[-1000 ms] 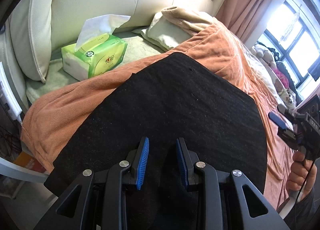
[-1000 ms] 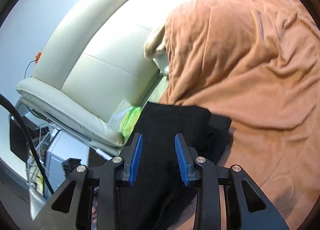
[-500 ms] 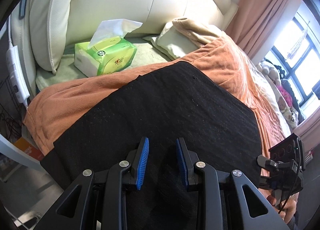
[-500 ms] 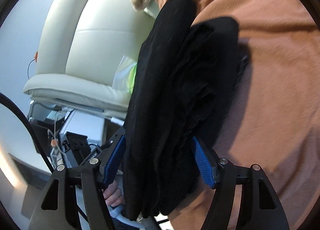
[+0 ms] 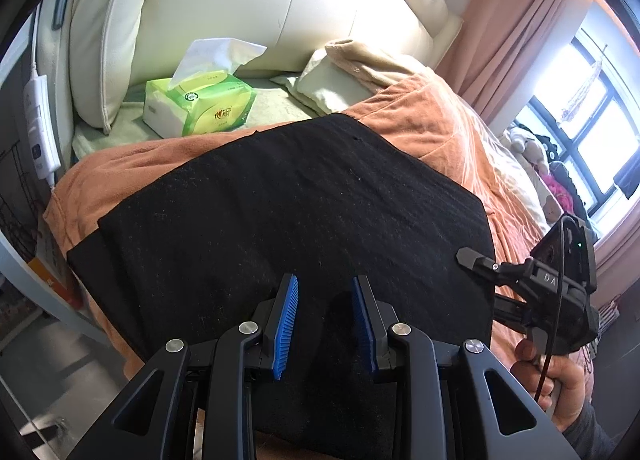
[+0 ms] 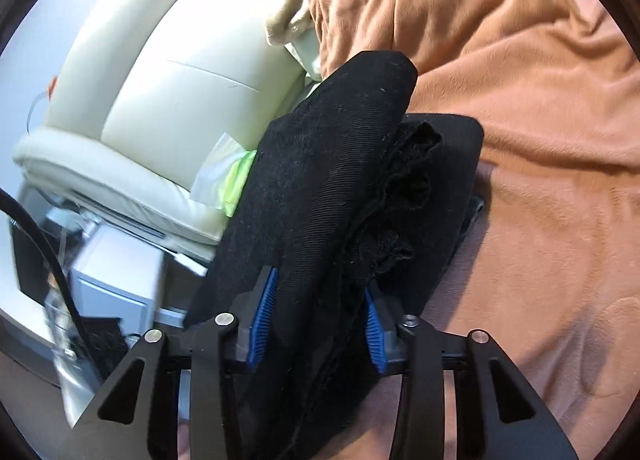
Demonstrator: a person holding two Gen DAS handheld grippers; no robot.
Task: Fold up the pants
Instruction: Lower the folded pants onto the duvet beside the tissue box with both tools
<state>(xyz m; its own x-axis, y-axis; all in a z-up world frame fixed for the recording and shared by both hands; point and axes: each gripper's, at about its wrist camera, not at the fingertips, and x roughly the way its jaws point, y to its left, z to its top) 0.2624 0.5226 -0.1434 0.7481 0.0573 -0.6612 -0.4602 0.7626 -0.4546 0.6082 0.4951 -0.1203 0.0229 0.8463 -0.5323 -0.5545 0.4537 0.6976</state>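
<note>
The black pants (image 5: 304,196) lie folded in a thick slab on the orange blanket (image 5: 424,120). My left gripper (image 5: 326,320) is at their near edge, its blue pads standing a little apart with black cloth filling the gap. In the right wrist view the pants (image 6: 340,164) rise as a stack of layers. My right gripper (image 6: 318,324) straddles that stack, its jaws closing and both pads touching the cloth. The left wrist view shows the right gripper (image 5: 480,280) at the pants' right edge, held by a hand (image 5: 560,380).
A green tissue pack (image 5: 200,108) sits near the cream headboard (image 5: 240,0) with a pale pillow (image 5: 336,88) beside it. A white corded controller (image 5: 40,120) hangs at the left. Pink curtains (image 5: 504,28) and a window stand on the right. The blanket (image 6: 540,140) spreads rightward.
The right gripper's jaws spread wide around the stacked pants, then narrowed onto them. In the left wrist view the right gripper dropped to the pants' right edge; the left jaws kept their gap.
</note>
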